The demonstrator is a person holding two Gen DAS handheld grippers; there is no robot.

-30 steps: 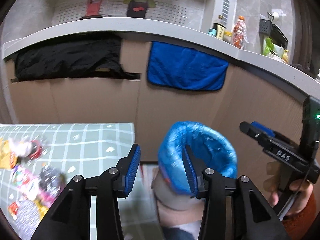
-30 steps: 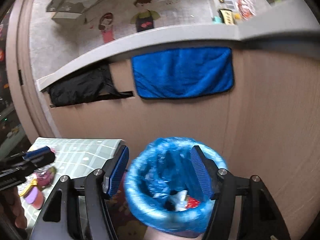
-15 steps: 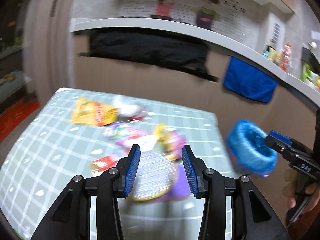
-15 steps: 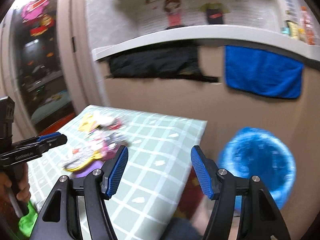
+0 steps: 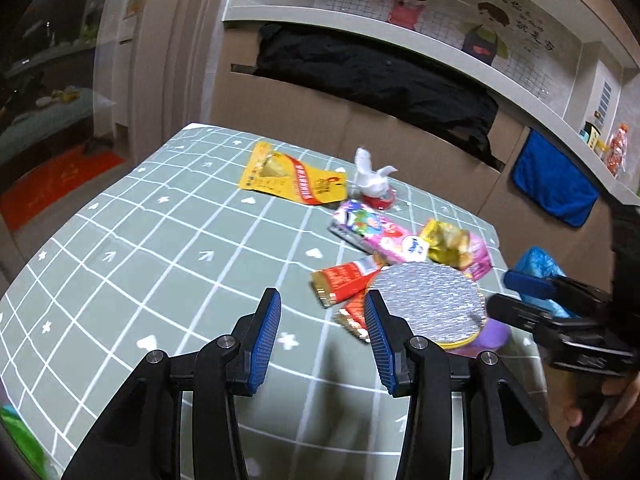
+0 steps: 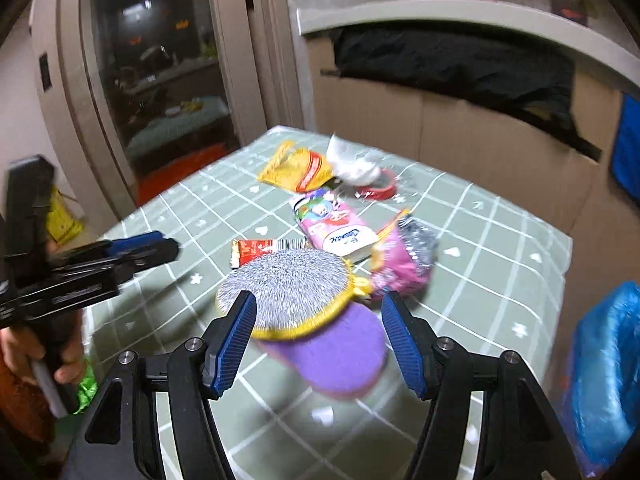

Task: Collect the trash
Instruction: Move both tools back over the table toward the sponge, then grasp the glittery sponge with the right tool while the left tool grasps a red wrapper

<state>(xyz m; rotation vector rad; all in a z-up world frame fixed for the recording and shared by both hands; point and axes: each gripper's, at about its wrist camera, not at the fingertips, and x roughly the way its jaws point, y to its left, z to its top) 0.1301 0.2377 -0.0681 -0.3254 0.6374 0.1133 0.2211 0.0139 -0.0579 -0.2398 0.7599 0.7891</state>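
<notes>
Trash lies on the green checked table (image 5: 160, 264): a yellow snack bag (image 5: 292, 178), a white crumpled tissue (image 5: 372, 180), a pink tissue pack (image 5: 376, 232), a red wrapper (image 5: 344, 284), a pink-yellow wrapper (image 5: 460, 246) and a purple cup with a foil lid (image 5: 432, 306). My left gripper (image 5: 322, 340) is open and empty, just left of the cup. My right gripper (image 6: 320, 340) is open, with the purple cup (image 6: 332, 344) between its fingers, not gripped. The blue-lined bin (image 6: 604, 372) stands at the table's right end.
A brown cabinet front behind the table carries a black cloth (image 5: 380, 72) and a blue towel (image 5: 554, 188). A glass door (image 6: 160, 60) and a red mat (image 5: 52, 184) are on the left. Something green (image 6: 86, 392) shows at the table's near-left corner.
Both grippers swung left from the blue bin to the table. The left one came down close to the red wrapper and foil lid; the right one came up around the purple cup.
</notes>
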